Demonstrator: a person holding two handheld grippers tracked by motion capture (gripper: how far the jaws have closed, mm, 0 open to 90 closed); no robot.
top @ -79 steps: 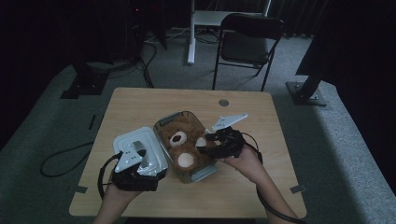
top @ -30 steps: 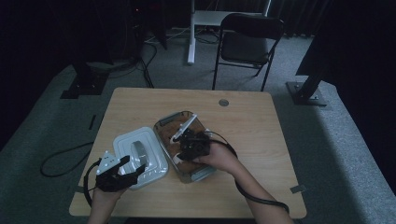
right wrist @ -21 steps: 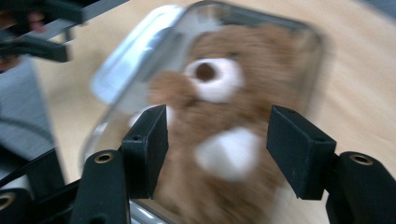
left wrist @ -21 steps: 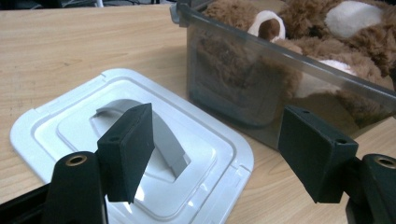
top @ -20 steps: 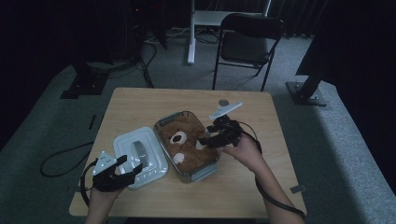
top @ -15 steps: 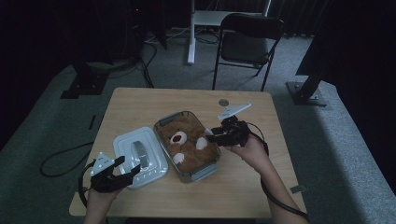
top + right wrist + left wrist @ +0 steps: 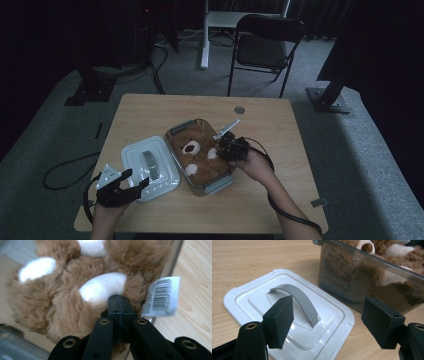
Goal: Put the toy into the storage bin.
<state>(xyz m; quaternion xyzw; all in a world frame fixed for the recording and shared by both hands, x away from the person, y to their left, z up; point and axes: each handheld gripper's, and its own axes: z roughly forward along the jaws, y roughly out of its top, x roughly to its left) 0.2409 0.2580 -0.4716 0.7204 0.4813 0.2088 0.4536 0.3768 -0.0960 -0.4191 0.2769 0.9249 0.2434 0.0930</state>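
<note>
Left tool (image 7: 131, 182) jaws wide, nothing between, at near edge of lid (image 7: 150, 167) lying flat on tabletop (image 7: 280, 125); bin (image 7: 178, 133) just right of lid, bear (image 7: 197, 155) inside; right tool (image 7: 121, 304) jaws just closed, pads together, tips against bear's white paw (image 7: 102, 288).

High view is running dim w/ dark room edges; only the table (image 7: 150, 120) is catching soft light. Gripper views are coming out much brighter. Barcode tag (image 7: 163, 296) right of the teddy bear (image 7: 75, 297) is smearing w/ motion blur; fur nearest the lens is going soft.
</note>
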